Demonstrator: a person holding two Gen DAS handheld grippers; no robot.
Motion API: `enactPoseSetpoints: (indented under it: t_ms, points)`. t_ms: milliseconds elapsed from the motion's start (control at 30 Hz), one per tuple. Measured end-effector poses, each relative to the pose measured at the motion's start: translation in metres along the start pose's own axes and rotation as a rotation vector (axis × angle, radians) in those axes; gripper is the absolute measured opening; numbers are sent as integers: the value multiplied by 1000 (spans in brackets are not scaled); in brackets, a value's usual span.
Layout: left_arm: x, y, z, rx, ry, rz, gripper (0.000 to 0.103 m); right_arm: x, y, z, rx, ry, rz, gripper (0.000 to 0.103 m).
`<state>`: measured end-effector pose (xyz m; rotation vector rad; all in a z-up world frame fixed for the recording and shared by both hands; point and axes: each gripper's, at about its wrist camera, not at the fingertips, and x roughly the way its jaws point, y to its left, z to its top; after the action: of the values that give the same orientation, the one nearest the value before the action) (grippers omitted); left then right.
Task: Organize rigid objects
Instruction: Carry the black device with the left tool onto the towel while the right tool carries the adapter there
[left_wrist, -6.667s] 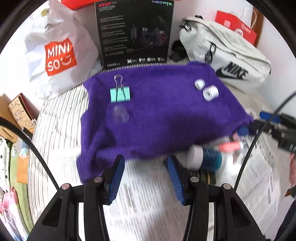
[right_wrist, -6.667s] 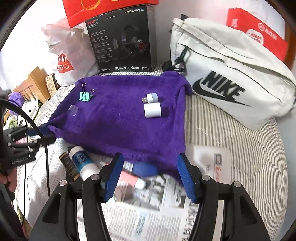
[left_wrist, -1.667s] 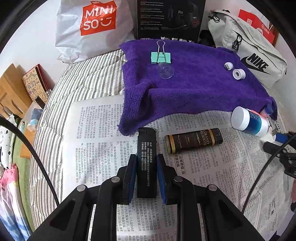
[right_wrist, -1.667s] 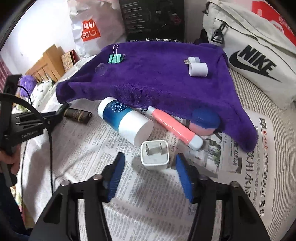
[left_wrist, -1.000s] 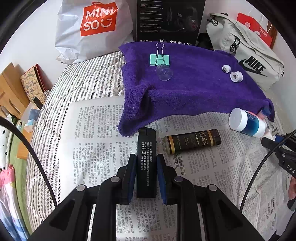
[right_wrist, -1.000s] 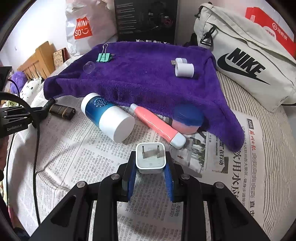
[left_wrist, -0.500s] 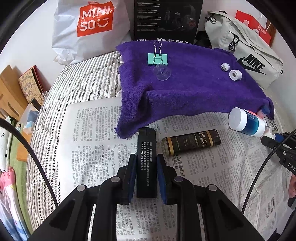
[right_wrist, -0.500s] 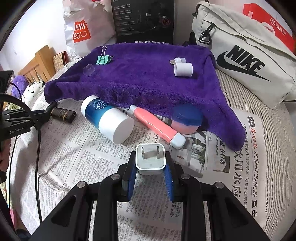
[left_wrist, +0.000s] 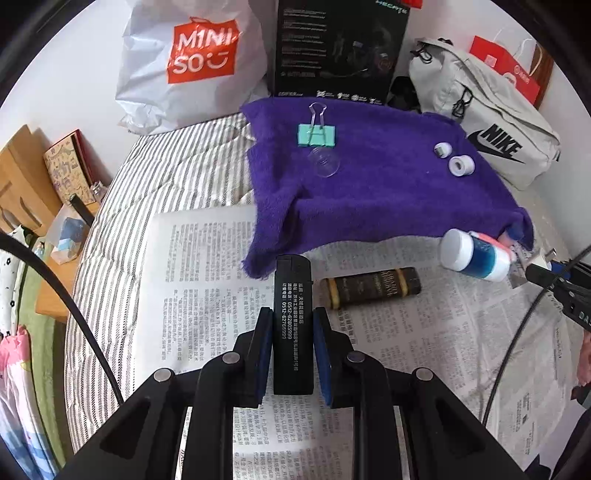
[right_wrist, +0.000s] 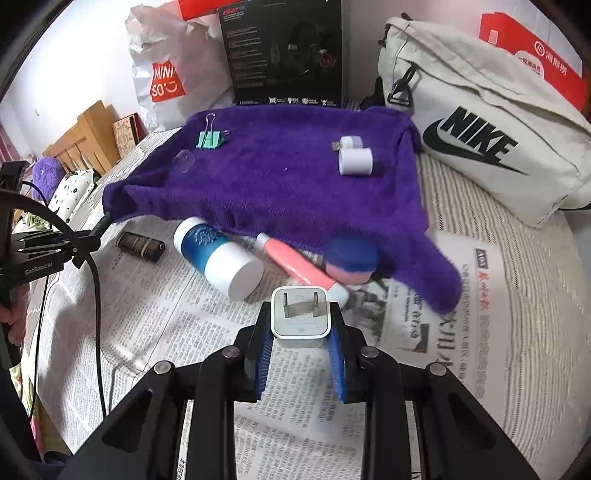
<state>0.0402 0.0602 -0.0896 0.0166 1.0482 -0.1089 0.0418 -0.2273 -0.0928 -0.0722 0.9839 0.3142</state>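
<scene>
My left gripper (left_wrist: 293, 332) is shut on a black lighter (left_wrist: 293, 295) held above the newspaper (left_wrist: 207, 258). A white plug adapter (right_wrist: 300, 314), prongs up, sits clamped in my right gripper (right_wrist: 301, 332). On the purple towel (left_wrist: 388, 192) lie a green binder clip (left_wrist: 317, 133), a clear cap (left_wrist: 325, 162) and two small white pieces (left_wrist: 460, 165). On the paper rest a brown-gold tube (left_wrist: 371, 287), a blue-white bottle (right_wrist: 218, 258), a pink tube (right_wrist: 295, 262) and a blue-lidded jar (right_wrist: 352, 258).
A Miniso bag (left_wrist: 199, 62), a black headset box (left_wrist: 340, 48) and a white Nike bag (right_wrist: 480, 133) stand behind the towel. Wooden furniture (left_wrist: 22, 184) is at the left of the striped bed (right_wrist: 535, 295). A black cable (right_wrist: 96, 280) hangs by the left gripper's body.
The right gripper, open around the adapter earlier, closed on it and has lifted it slightly off the newspaper. The left gripper keeps holding the lighter almost still.
</scene>
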Motion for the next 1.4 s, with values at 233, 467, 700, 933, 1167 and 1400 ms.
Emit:
enactPoseSetpoints:
  t_ms: [233, 467, 700, 933, 1167, 1400]
  points:
    - [-13, -6, 11, 11, -31, -25, 21, -5, -7, 10, 15, -11, 10, 28]
    - [-13, -9, 29, 18, -41, -49, 21, -7, -11, 24, 22, -21, 23, 28]
    - [-7, -8, 49, 24, -44, -55, 21, -5, -17, 41, 28, -31, 14, 28]
    - [3, -16, 76, 43, -40, -76, 21, 2, -24, 62, 29, -35, 5, 28]
    - [22, -31, 105, 58, -26, -107, 21, 21, -34, 84, 53, -19, -3, 28]
    - [46, -46, 123, 85, 5, -134, 21, 41, -39, 95, 67, 10, -6, 28]
